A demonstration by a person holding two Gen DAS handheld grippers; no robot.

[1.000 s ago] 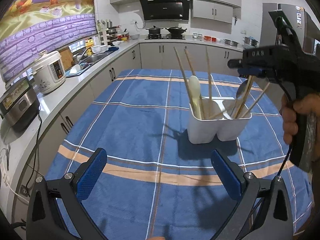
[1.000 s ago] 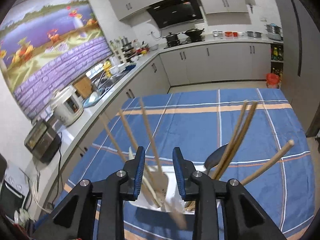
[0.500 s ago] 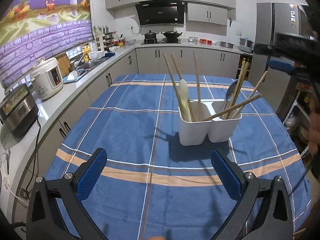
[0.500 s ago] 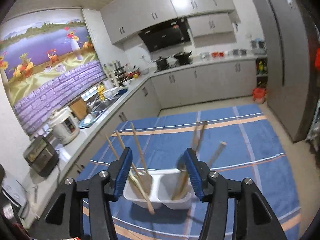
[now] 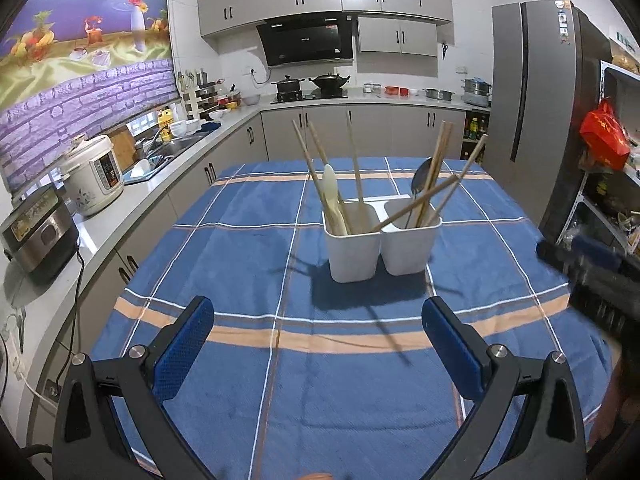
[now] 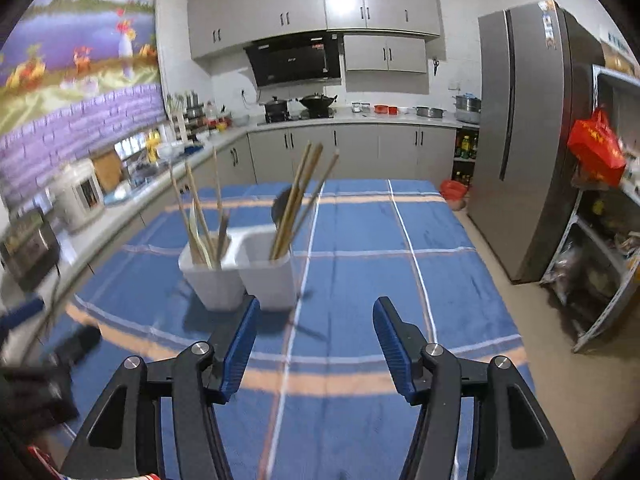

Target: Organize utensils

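Note:
A white two-compartment utensil holder (image 5: 380,244) stands mid-table on the blue plaid cloth (image 5: 240,264). Its left compartment holds wooden chopsticks and a pale spoon (image 5: 330,184). The right one holds chopsticks and a dark spoon (image 5: 422,178), with one stick leaning across low. My left gripper (image 5: 316,312) is open and empty, well in front of the holder. My right gripper (image 6: 316,308) is open with nothing between its blue pads, just right of the holder (image 6: 240,276) and nearer than it. In the left wrist view the right gripper shows as a blur at the right edge (image 5: 592,264).
A counter runs along the left with a rice cooker (image 5: 94,176) and a steel appliance (image 5: 38,232). A grey fridge (image 5: 532,132) and a shelf with a red bag (image 5: 602,136) stand to the right of the table. Bare cloth lies around the holder.
The right gripper, nearly shut over the holder a second ago, has opened and drawn back to the right and down. A stick now leans in the right compartment. The left gripper backed away slightly.

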